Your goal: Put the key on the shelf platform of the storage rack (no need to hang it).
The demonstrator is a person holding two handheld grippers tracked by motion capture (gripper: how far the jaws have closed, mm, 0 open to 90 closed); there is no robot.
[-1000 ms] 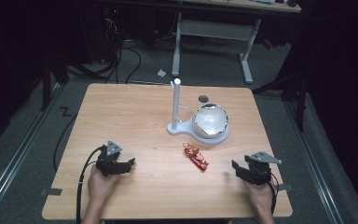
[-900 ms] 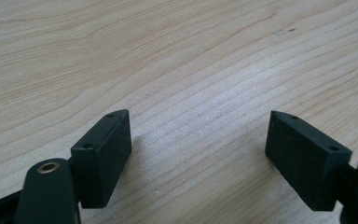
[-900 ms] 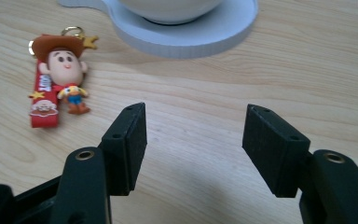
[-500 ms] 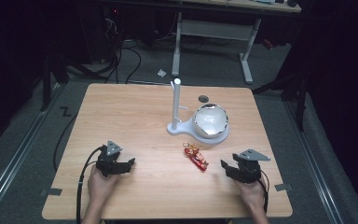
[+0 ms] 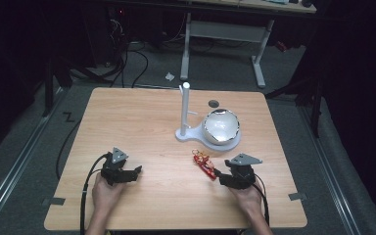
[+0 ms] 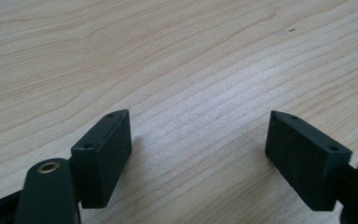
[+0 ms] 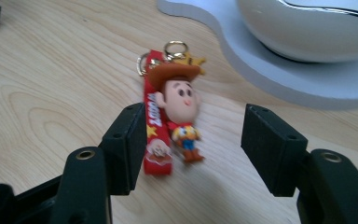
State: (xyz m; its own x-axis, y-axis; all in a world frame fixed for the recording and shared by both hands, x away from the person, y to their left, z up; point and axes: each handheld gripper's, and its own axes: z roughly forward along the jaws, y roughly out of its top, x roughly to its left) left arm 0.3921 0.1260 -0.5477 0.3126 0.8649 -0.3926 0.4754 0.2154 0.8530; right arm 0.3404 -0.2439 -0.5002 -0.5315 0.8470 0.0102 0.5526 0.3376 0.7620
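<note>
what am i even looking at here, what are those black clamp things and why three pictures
A person sits at a wooden table with a hand-held two-jaw clamp in each hand. The high view looks down from above; each of the other two pictures comes from a camera riding on one clamp. The left gripper rests open over bare wood. The right gripper is open, its jaws on either side of a cowboy keychain with a red strap, which lies flat and is not gripped. Beyond it stands a white stand with an upright post and a shiny bowl on its base.
</note>
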